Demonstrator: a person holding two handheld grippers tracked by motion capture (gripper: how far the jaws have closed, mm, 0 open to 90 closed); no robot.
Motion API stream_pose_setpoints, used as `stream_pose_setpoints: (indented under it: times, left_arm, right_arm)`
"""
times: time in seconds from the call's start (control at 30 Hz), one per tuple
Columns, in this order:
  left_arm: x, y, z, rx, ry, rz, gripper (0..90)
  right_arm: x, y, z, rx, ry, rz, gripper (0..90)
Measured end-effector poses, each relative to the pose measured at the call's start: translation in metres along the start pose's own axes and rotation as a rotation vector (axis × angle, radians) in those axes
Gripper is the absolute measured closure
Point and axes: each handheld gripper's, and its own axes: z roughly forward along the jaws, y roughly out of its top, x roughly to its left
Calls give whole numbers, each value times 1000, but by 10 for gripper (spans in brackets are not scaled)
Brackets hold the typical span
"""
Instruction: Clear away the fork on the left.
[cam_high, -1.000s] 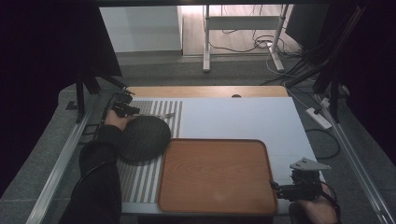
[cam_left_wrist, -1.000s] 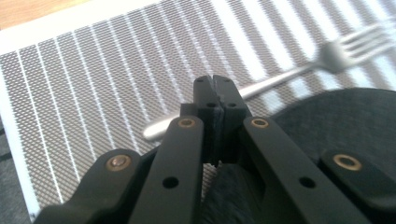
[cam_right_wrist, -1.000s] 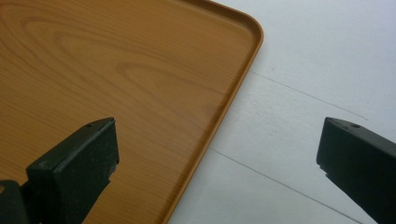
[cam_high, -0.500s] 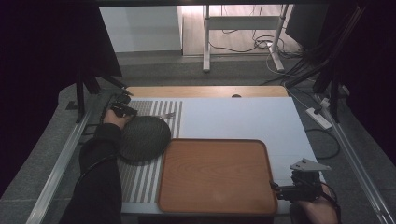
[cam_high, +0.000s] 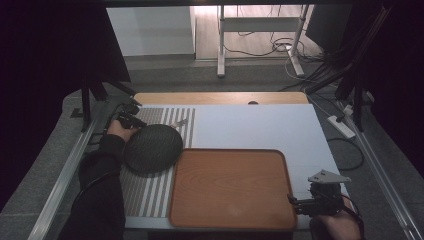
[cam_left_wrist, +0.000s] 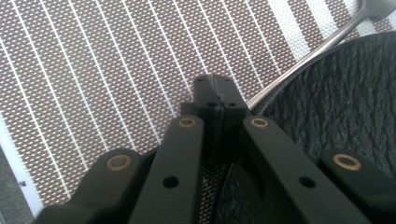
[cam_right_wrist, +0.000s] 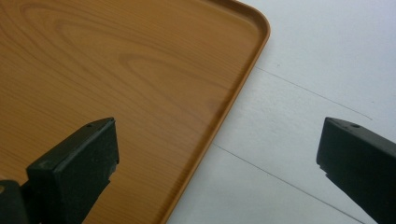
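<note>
the dark textured bowl (cam_high: 153, 148) sits on the striped placemat (cam_high: 150, 192) at the table's left, just beside the wooden tray (cam_high: 232, 187), with a metal utensil handle (cam_left_wrist: 299, 65) poking out along its rim. the left gripper (cam_left_wrist: 215, 91) rests at the bowl's edge, jaws closed together on nothing. the right gripper (cam_right_wrist: 217, 154) hovers over the tray's corner, jaws wide apart and empty, above the white table (cam_high: 260, 125).
</note>
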Motion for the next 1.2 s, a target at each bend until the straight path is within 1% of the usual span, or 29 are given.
stream_pose_setpoints:
  times: [0.03,0.07,0.1,0.13,0.17,0.23,0.3,0.33,0.37,0.4,0.43,0.47,0.5,0.53,0.57,0.6,0.63,0.67,0.73,0.77,0.8,0.83,0.87,0.93,0.97,1.0,1.1,1.2]
  left_arm:
    - [1,0,0,2,-3,2,886]
    - [1,1,-1,0,4,8,885]
    - [2,3,-5,-31,24,-8,885]
    - [3,5,-6,-48,12,-25,884]
    - [3,5,-6,-48,12,-25,880]
    - [1,9,-10,-62,20,-22,786]
    - [-6,15,-11,-76,21,-4,704]
    - [-6,15,-11,-76,21,-4,667]
    - [-8,17,-11,-79,18,4,615]
    - [-10,19,-11,-86,0,7,556]
    - [-12,22,-10,-85,-9,15,556]
    - [-15,24,-9,-81,-12,22,520]
    - [-22,29,-6,-82,-34,35,428]
    - [-22,29,-6,-82,-34,35,392]
    - [-25,32,-4,-80,-37,44,359]
    - [-28,34,-3,-79,-40,50,359]
    - [-32,37,-1,-80,-41,54,261]
    - [-35,39,1,-79,-46,57,246]
    - [-41,44,4,-71,-60,75,155]
    - [-44,47,6,-65,-66,85,155]
    - [-48,49,9,-55,-71,99,101]
    - [-51,51,11,-42,-74,110,101]
    - [-55,53,14,-27,-77,124,47]
    - [-60,56,19,-4,-76,142,39]
    - [-62,57,22,7,-82,146,17]
    - [-64,58,25,17,-88,147,16]
    - [-67,61,31,44,-63,159,16]
    - [-67,62,37,58,-63,156,16]
  right_arm:
    - [0,0,0,0,0,-1,0]
    - [0,0,0,2,-1,-2,0]
    - [0,0,0,1,0,-2,0]
    - [0,0,0,0,1,1,0]
    - [0,0,0,0,1,1,0]
    - [0,0,0,3,-2,-1,0]
    - [0,0,0,3,-2,-4,0]
    - [0,0,0,3,-2,-4,0]
    - [0,0,1,4,-3,-5,0]
    - [1,0,0,4,-3,-5,0]
    - [1,0,0,4,-3,-5,0]
    - [1,0,0,4,-3,-5,0]
    - [1,0,0,4,-3,-5,0]
    - [1,0,0,4,-3,-5,0]
    - [1,0,0,4,-2,-5,0]
    - [1,0,0,4,-2,-5,0]
    - [1,0,0,4,-2,-5,0]
    - [1,0,0,4,-1,-6,0]
    - [1,0,0,4,-2,-6,0]
    - [1,0,0,4,-2,-6,0]
    - [1,0,0,5,-1,-7,0]
    - [1,0,0,5,-1,-7,0]
    - [1,0,0,4,-1,-9,0]
    - [1,0,0,3,-1,-9,0]
    - [1,0,0,3,-1,-10,0]
    - [1,0,0,3,-1,-11,0]
    - [1,0,0,2,0,-13,0]
    - [1,0,0,2,1,-13,0]
